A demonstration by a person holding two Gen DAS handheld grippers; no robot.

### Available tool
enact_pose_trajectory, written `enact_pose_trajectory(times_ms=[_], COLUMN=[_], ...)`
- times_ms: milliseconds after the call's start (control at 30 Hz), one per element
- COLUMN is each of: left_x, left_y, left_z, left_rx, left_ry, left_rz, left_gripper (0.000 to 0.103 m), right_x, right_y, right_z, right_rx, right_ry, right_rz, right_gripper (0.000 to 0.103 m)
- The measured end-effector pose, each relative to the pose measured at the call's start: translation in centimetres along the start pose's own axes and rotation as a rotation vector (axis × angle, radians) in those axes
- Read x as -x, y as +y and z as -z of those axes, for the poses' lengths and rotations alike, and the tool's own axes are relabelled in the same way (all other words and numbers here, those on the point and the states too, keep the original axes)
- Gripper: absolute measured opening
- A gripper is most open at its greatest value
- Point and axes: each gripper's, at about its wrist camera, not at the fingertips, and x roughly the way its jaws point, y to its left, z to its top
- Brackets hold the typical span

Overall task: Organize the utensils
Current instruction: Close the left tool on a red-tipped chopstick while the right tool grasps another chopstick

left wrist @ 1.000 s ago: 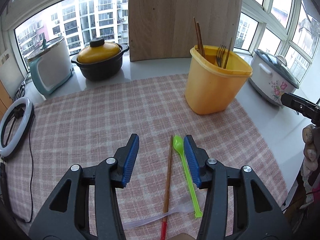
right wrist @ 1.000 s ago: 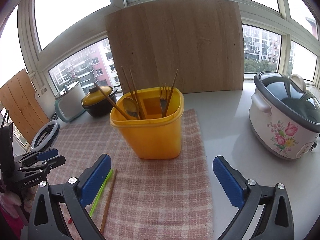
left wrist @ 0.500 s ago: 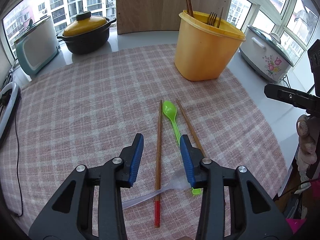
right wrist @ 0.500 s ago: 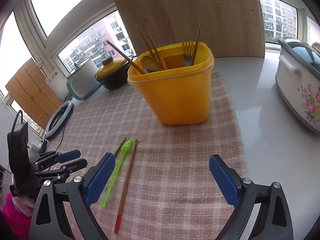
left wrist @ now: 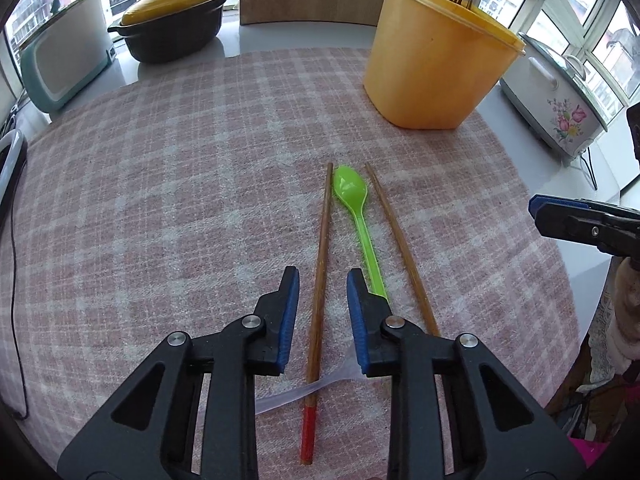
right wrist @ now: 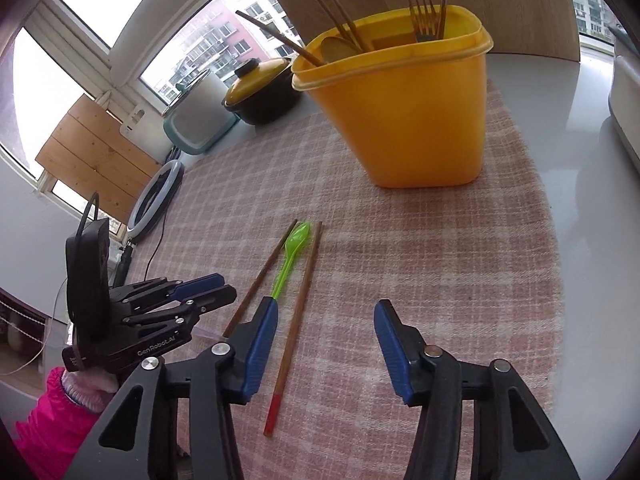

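Lying lengthwise, the green spoon (left wrist: 357, 216) points its bowl toward the yellow bin (left wrist: 432, 68).

The checked cloth (left wrist: 160, 208) lies bare across its left half and along the right edge. Near its middle, two chopsticks (left wrist: 320, 280) flank a green spoon (left wrist: 356, 208). The yellow tub (left wrist: 432, 68) blocks the far right corner; pots (left wrist: 172, 32) crowd the bench beyond the far edge.

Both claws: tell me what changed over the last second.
The left claw has come down over the red-tipped chopstick, its jaws closing around it without pressing yet. The right claw has dropped toward the cloth, its jaws just closing on nothing. Green spoon, second chopstick and yellow bin stayed put.
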Motion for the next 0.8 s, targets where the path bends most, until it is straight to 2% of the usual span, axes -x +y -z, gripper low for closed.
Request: enact_pose_trajectory(times_ms=[133,200,367,667,733,800], left_x=[-0.9,-1.4,-2.6,-4.7,-4.7,-4.8], left_y=[-0.1,0.0,0.0,-1.3,-1.4,-1.2], left_z=[-0.6,-1.0,-2.2,-2.7,-2.8,-2.9], left_rx=[-0.043,-0.056,-0.094,-0.179,-0.188,-0.181], left_ry=[0.018,0.03,0.072,0.136,0.127,0.122], left_rz=[0.007,0.015,0.037,0.028,0.017,0.012], left_gripper=[0.024,0.024,0.024,0.024,0.019,0.009], right_x=[-1.4,-2.2,-4.5,-8.0,-8.5,-8.9], right_y=[0.6,0.9,2.1,3.1,3.1,3.0], right_z=[0.0,0.0,-0.7,-2.3,-2.5,-2.7], right_rx=[-0.039,-0.053,-0.045,-0.039,-0.044,-0.056], right_ry=[0.02,0.036,0.083,0.162,0.171,0.18], right_rz=[-0.005,-0.009,0.046,0.132,0.141,0.136], right_gripper=[0.04,0.038,0.032,0.028,0.028,0.028])
